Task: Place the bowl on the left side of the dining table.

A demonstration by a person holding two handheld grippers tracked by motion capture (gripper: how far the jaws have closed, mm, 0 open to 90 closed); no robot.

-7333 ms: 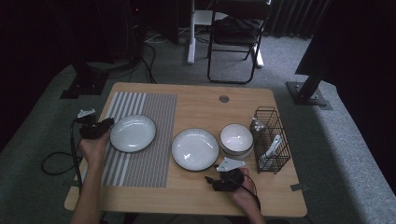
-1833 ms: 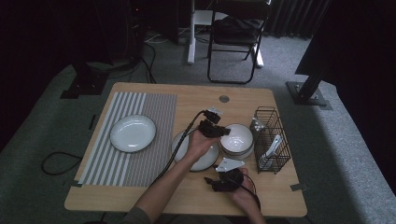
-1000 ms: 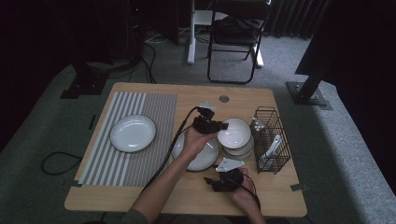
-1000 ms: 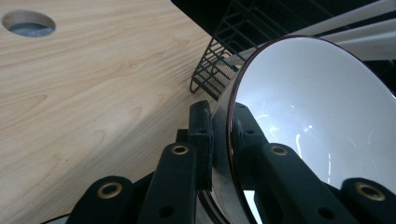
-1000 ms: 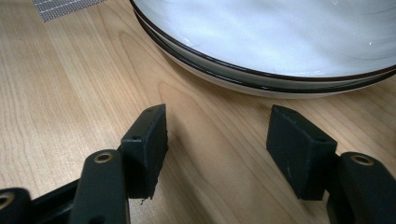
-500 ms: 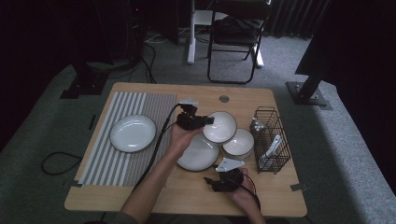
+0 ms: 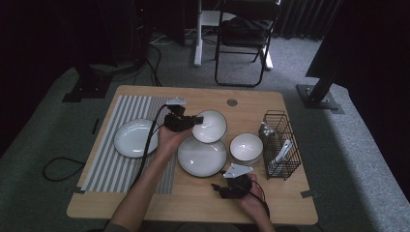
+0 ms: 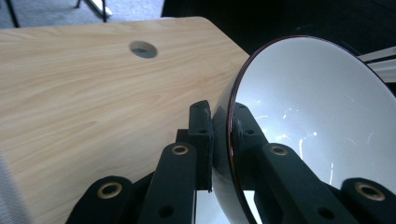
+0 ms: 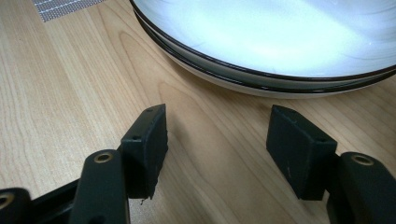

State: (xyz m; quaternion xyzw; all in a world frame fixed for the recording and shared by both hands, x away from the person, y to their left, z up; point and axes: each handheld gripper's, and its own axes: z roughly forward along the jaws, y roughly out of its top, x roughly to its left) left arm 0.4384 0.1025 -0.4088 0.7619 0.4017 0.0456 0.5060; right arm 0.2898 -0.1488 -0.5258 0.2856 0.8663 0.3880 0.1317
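My left gripper (image 7: 194,121) is shut on the rim of a white bowl with a dark rim (image 7: 210,126) and holds it tilted above the table, beyond the middle plate (image 7: 202,155). In the left gripper view the jaws (image 8: 219,116) pinch the bowl's wall (image 8: 317,116), one pad inside and one outside. A second white bowl (image 7: 246,147) sits on the table to the right. My right gripper (image 7: 218,187) rests near the front edge, open and holding nothing. Its jaws (image 9: 217,126) point at the middle plate (image 9: 280,42), a short gap away.
A white plate (image 7: 134,137) lies on the striped mat (image 7: 113,166) at the left. A black wire basket (image 7: 280,145) with utensils stands at the right. The wooden table (image 8: 70,93) has a cable hole (image 8: 143,49) near its far edge. A folding chair stands beyond the table.
My left gripper has lifted the top bowl off the stack at the right and carried it leftward, over the far side of the middle plate. One bowl stays behind. The right gripper has not moved.
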